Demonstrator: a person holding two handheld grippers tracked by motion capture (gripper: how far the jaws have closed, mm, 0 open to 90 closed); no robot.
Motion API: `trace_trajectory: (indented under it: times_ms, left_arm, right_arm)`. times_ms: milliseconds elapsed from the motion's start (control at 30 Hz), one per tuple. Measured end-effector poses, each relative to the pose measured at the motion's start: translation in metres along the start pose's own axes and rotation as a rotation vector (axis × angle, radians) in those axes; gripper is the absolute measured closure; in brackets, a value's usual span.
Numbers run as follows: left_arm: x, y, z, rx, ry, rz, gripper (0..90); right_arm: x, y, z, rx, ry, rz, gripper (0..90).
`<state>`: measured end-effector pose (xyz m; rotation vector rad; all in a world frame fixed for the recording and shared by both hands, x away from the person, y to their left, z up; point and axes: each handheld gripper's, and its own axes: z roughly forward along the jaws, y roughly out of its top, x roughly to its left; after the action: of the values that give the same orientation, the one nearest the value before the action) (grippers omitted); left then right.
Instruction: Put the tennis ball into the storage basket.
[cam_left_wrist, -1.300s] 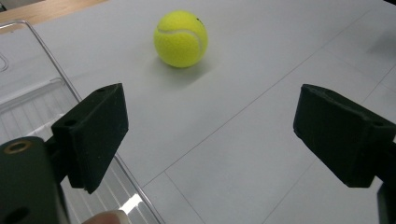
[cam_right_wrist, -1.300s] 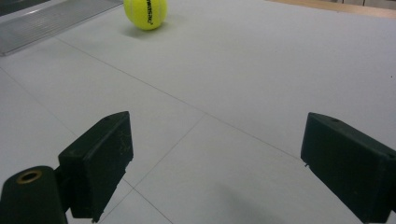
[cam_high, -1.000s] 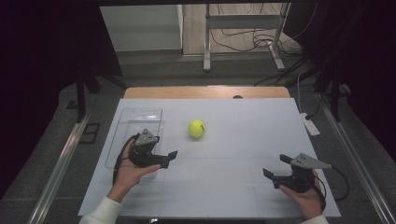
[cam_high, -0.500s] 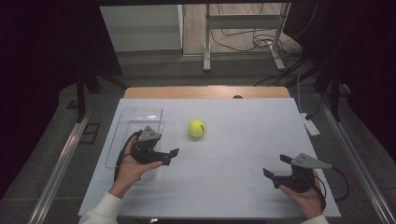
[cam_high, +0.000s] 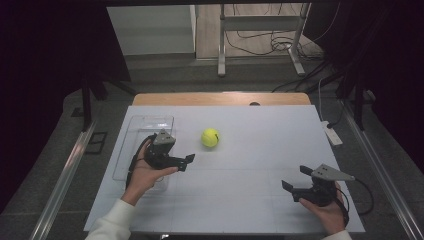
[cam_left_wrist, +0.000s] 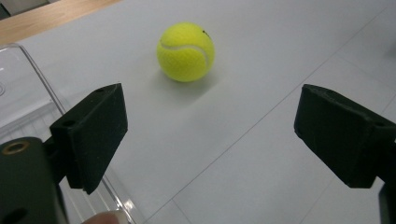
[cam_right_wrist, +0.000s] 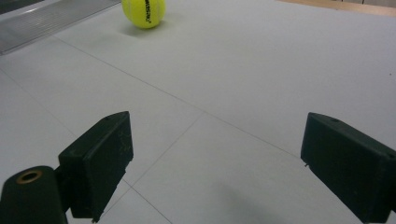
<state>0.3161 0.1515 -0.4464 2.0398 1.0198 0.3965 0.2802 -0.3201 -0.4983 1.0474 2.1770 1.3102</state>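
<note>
The ball (cam_high: 210, 137) lies on the white table (cam_high: 250, 200), ahead of the left gripper (cam_high: 186, 161) and just beyond its tips, apart from it. In the left gripper view the ball (cam_left_wrist: 186, 51) sits past the gap between the jaws, a little toward the left jaw; those jaws stand wide apart with nothing between them. A clear tray (cam_high: 145, 127) lies beside and partly under that hand. The right gripper (cam_high: 295, 179) hovers well apart from the ball, its jaws likewise spread and empty; in its own view the ball (cam_right_wrist: 143, 11) lies far ahead, off to the left. Black lettering runs across the ball there, too blurred to read with confidence.
</note>
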Motion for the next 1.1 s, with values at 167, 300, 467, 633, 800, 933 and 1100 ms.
trace_trajectory:
  times_ms: [167,300,467,633,800,933,1100]
  left_arm:
    - [0.001,0.006,0.002,0.005,0.003,0.006,10.9]
    - [0.002,0.01,0.004,0.012,0.007,0.008,10.9]
    - [0.003,0.015,0.008,0.024,0.012,0.012,10.9]
    - [0.003,0.02,0.012,0.029,0.014,0.014,10.9]
    - [0.005,0.029,0.017,0.035,0.019,0.015,10.8]
    - [0.006,0.033,0.02,0.04,0.022,0.016,10.8]
    - [0.008,0.04,0.026,0.053,0.028,0.018,10.7]
  right_arm:
    - [0.0,0.0,0.0,0.001,0.0,0.0,9.7]
    - [0.0,0.0,0.0,-0.001,-0.001,0.001,9.7]
    - [0.0,0.0,0.0,0.001,0.0,0.002,9.7]
    - [0.0,0.0,0.0,0.002,0.001,0.003,9.7]
    - [0.0,-0.001,0.0,0.001,0.001,0.002,9.7]
    - [0.0,-0.001,0.0,0.003,-0.001,0.002,9.7]
    - [-0.001,-0.001,0.001,0.005,0.0,0.003,9.7]
